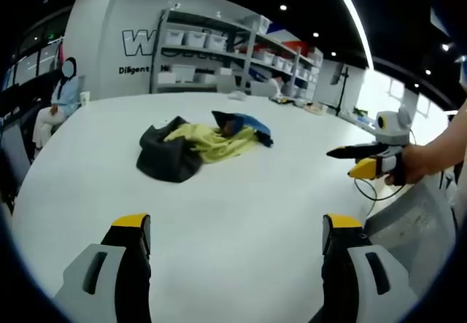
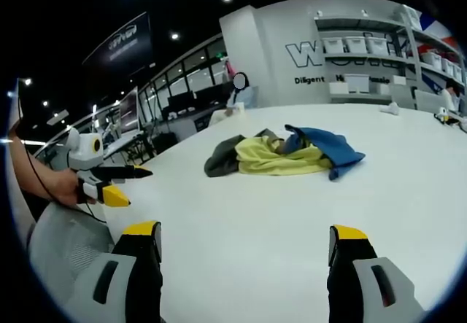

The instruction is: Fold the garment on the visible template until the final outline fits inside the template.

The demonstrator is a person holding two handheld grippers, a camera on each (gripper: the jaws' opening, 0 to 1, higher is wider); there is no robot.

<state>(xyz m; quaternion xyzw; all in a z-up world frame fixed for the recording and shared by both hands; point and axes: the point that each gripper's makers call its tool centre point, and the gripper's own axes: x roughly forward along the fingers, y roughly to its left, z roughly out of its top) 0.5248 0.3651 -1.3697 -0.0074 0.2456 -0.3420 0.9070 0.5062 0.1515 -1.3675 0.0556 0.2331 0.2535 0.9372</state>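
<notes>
Left gripper (image 1: 237,239): jaws spread wide, nothing between them, only bare white table (image 1: 241,192) under the yellow-tipped fingers (image 1: 131,224). It shows again in the right gripper view (image 2: 124,186) at left, held in a hand (image 2: 62,188), jaws apart and empty, pointing across the table edge.

Right gripper (image 2: 244,246): jaws likewise wide open, holding nothing. Seen in the left gripper view (image 1: 350,159) at right, gripped by a hand (image 1: 412,164), tips aimed toward the table's middle.

Heap of garments (image 1: 201,144) lies well ahead of both grippers, on the table top, apart from either. Crumpled, not flat. Yellow garment (image 2: 281,159) sits in the middle, black garment (image 2: 222,159) at one end, blue garment (image 2: 325,148) at the other. Long axis of the heap runs black to blue, roughly crosswise in both views. No template outline can be made out on the table.

Beyond: grey shelving (image 1: 233,53) with white bins against a wall with lettering; a seated person (image 1: 55,108) at the far edge.
</notes>
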